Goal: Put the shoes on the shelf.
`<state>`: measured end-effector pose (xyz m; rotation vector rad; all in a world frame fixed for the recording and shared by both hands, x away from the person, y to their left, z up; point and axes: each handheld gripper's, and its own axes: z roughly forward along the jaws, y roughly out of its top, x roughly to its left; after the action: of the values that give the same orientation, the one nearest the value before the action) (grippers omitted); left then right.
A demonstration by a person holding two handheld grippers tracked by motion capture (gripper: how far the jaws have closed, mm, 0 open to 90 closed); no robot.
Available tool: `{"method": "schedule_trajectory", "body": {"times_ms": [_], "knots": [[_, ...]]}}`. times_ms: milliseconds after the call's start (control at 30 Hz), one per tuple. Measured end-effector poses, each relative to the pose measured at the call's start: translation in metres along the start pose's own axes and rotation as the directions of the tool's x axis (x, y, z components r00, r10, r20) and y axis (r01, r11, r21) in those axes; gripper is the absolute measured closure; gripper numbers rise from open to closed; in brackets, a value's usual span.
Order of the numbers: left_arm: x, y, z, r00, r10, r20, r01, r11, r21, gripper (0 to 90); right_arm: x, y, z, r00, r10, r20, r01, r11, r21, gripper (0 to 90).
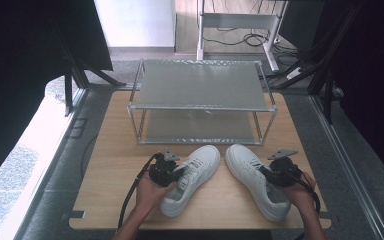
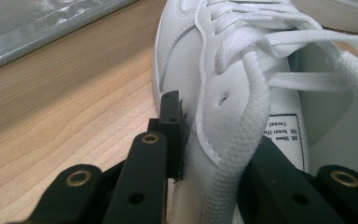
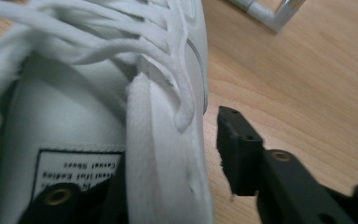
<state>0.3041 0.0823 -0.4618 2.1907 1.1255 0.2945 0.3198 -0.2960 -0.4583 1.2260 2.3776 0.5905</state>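
Two white shoes lie on the counter (image 1: 115,165) just in front of the two-tier rack (image 1: 200,100), toes toward it and leaning together, heels spread toward the person; each shoe's long axis runs away from the tool beside its heel end. The left tool (image 2: 214,154) is clamped on the collar wall of the left shoe (image 1: 192,177), one jaw outside, one inside; the right tool (image 3: 168,186) straddles the outer collar wall of the right shoe (image 1: 257,180) at a narrowing gap (the outer pad not yet touching, so no grip). Count: two shoes, two tools, one rack; each hand is nearest its own shoe.
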Motion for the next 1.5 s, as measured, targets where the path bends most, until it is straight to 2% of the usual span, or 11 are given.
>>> {"method": "schedule_trajectory", "body": {"times_ms": [100,200,433,633,767,900,1067,1233,1367,1433,1500], "knots": [[0.0,0.0,0.0,1.0,-0.003,0.002,0.003,1.0,-0.001,79.0,-0.001,0.0,0.004,0.9997,0.005,-0.022,-0.005,1.0,0.025,76.1],[0.001,0.0,0.0,1.0,-0.008,0.002,0.008,1.0,-0.004,79.0,-0.002,0.001,0.006,0.9997,0.007,-0.022,-0.006,0.999,0.038,79.0],[0.001,-0.002,-0.001,0.9998,-0.018,0.006,0.018,0.9996,-0.022,80.1,-0.003,0.0,0.006,0.999,0.037,-0.026,-0.037,0.999,0.032,85.3],[0.002,-0.004,-0.001,0.9991,-0.037,0.019,0.038,0.9977,-0.056,82.2,-0.006,-0.002,0.005,0.9969,0.067,-0.041,-0.067,0.998,0.009,86.7],[0.003,-0.005,-0.002,0.9988,-0.041,0.027,0.043,0.9965,-0.072,82.3,-0.005,-0.004,0.002,0.9957,0.077,-0.05,-0.079,0.997,-0.023,86.9],[0.004,-0.008,-0.008,0.9963,-0.066,0.055,0.071,0.9922,-0.103,82.4,-0.006,-0.008,-0.003,0.9925,0.1,-0.07,-0.105,0.992,-0.065,86.8],[0.006,-0.011,-0.02,0.9948,-0.079,0.065,0.088,0.9857,-0.144,82.3,-0.009,-0.012,-0.014,0.9866,0.135,-0.091,-0.147,0.98,-0.137,86.9],[0.017,-0.013,-0.036,0.9852,-0.122,0.121,0.144,0.9695,-0.198,82.3,-0.015,-0.019,-0.024,0.9685,0.18,-0.172,-0.213,0.956,-0.2,86.9],[0.024,-0.013,-0.049,0.9804,-0.138,0.14,0.168,0.9591,-0.228,82.2,-0.02,-0.023,-0.027,0.9561,0.203,-0.211,-0.251,0.939,-0.234,86.9],[0.029,-0.014,-0.055,0.9761,-0.151,0.156,0.185,0.9537,-0.237,82.1,-0.022,-0.025,-0.027,0.9518,0.211,-0.222,-0.264,0.934,-0.242,86.9],[0.033,-0.016,-0.061,0.9734,-0.16,0.164,0.197,0.9483,-0.249,82.1,-0.022,-0.025,-0.028,0.952,0.211,-0.221,-0.265,0.932,-0.248,86.9]]}}
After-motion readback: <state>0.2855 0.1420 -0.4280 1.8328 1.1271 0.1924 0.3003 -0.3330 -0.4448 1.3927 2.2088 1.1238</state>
